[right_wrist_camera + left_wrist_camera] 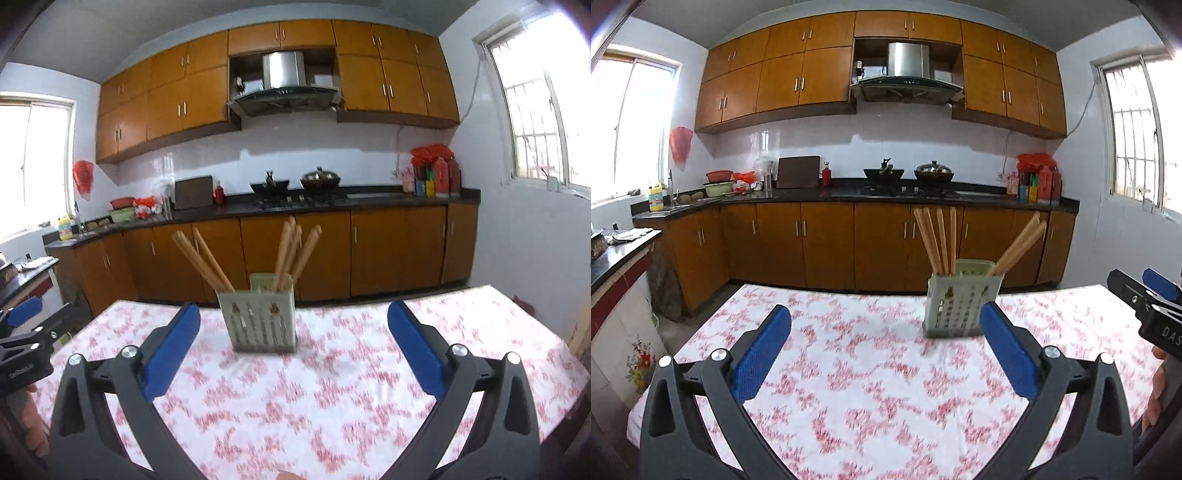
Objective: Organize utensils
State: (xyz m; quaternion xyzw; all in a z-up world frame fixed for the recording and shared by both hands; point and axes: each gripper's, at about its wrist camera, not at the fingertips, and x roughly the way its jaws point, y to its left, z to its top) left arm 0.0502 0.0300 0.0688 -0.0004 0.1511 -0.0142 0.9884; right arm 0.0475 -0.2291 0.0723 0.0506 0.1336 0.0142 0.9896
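A pale green slotted utensil holder (962,301) stands upright on the table with the red-flowered cloth (871,387). Several wooden chopsticks (936,240) stand in it, leaning apart in two groups. My left gripper (886,321) is open and empty, above the table, with the holder just ahead of its right finger. In the right wrist view the holder (258,317) with the chopsticks (295,251) is ahead, between the fingers but beyond them. My right gripper (293,317) is open and empty. Each gripper shows at the edge of the other's view.
The table (369,387) ends a little behind the holder. Beyond it a dark kitchen counter (849,194) runs along brown cabinets, with woks, bottles and bowls on it. A second counter (617,251) stands at the left.
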